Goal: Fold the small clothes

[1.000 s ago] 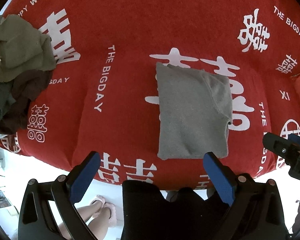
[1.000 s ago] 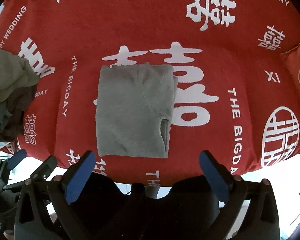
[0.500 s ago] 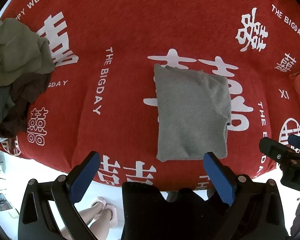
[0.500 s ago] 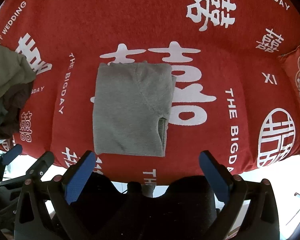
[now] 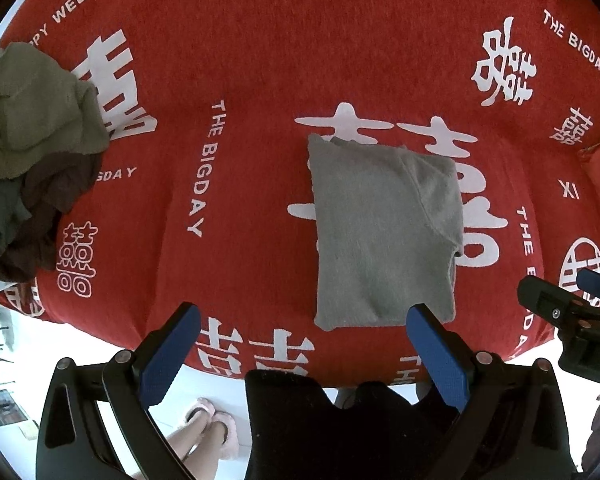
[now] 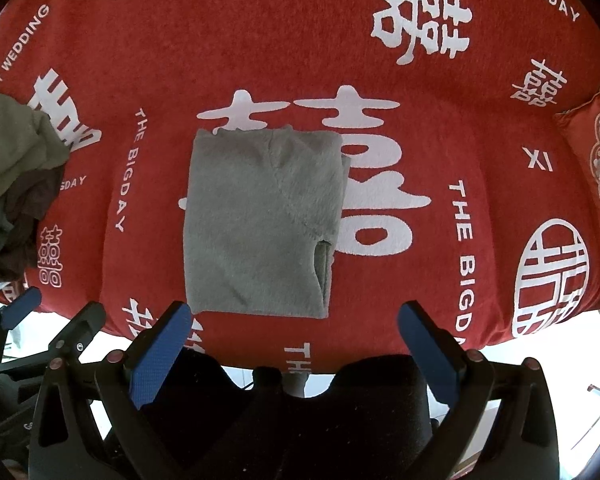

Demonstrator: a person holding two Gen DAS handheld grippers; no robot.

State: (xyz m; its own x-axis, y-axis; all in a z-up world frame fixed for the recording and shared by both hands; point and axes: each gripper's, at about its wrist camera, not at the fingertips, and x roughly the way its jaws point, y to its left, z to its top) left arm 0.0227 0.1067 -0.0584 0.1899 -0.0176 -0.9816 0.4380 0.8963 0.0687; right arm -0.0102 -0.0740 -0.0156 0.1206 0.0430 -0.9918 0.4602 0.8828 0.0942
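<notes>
On the red wedding-print bedspread [image 5: 260, 60], folded grey fleece top [image 5: 384, 236] lying flat mid-bed, pile of unfolded clothes [image 5: 32, 152] at the left edge, left gripper [image 5: 302, 334] and right gripper [image 6: 294, 330] both spread wide — empty, above the near edge.

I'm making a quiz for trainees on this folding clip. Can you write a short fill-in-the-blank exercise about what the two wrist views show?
1. The folded garment lying flat on the cover is ____ in colour.
2. The cover it lies on is ____ with white lettering.
3. The jaws of the left gripper and right gripper both stand ____.
4. The pile of unfolded clothes lies to the garment's ____.

Missing words: grey; red; open; left
</notes>
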